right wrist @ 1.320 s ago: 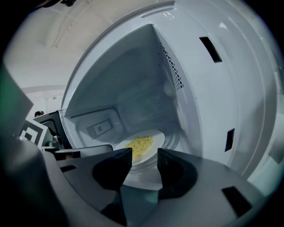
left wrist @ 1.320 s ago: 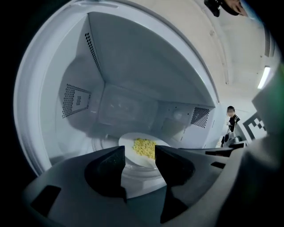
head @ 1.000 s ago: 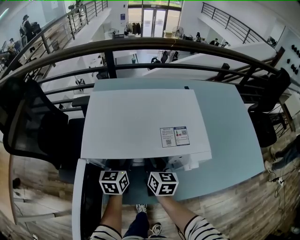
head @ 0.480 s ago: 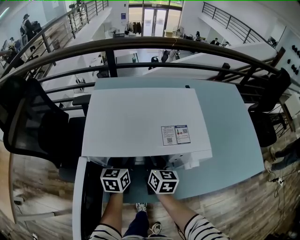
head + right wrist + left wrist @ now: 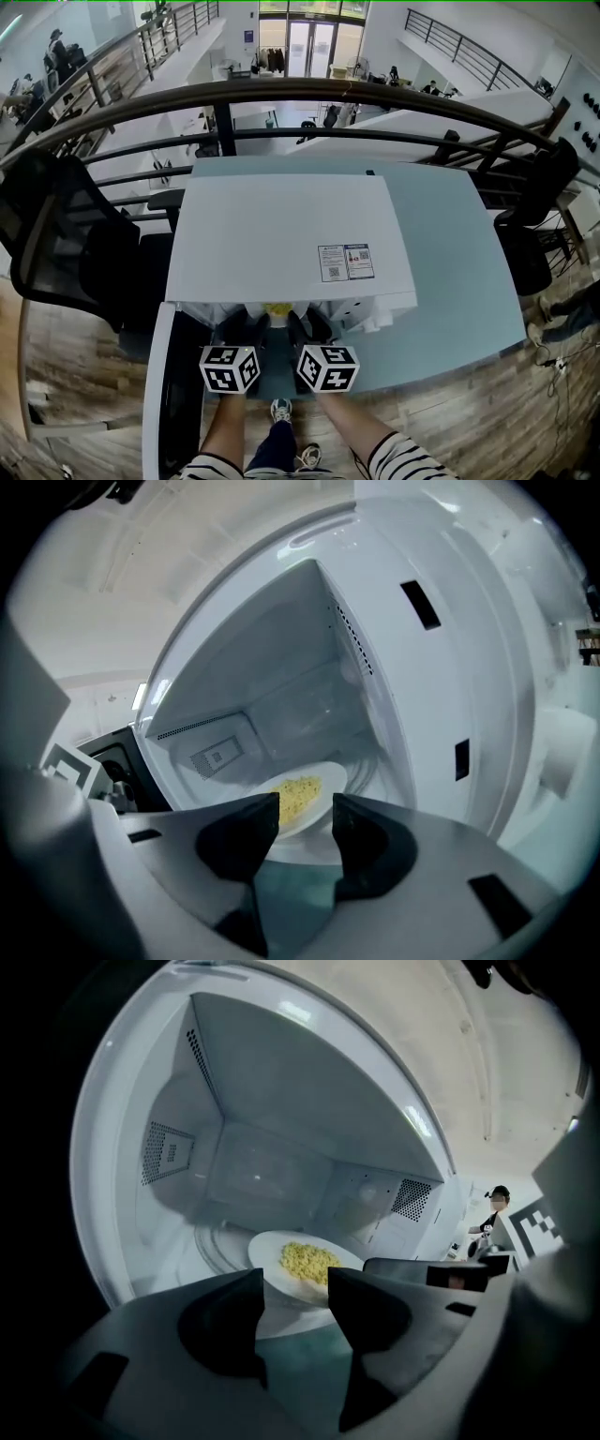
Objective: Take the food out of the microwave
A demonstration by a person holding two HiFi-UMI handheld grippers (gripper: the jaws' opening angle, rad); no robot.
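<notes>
The white microwave stands on the teal table, its door swung open at my left. My left gripper has its jaws drawn in on the rim of the white plate. My right gripper pinches the same plate from the other side, at the cavity mouth. Both gripper views show the cavity walls and the yellow food heaped on the plate. The head view gives only a sliver of food under the microwave's front edge, between my grippers.

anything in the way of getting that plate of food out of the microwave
Nothing visible does. The microwave has its door swung open at the left. The plate of food is at the opening, its rim held by the left gripper and the right gripper.
</notes>
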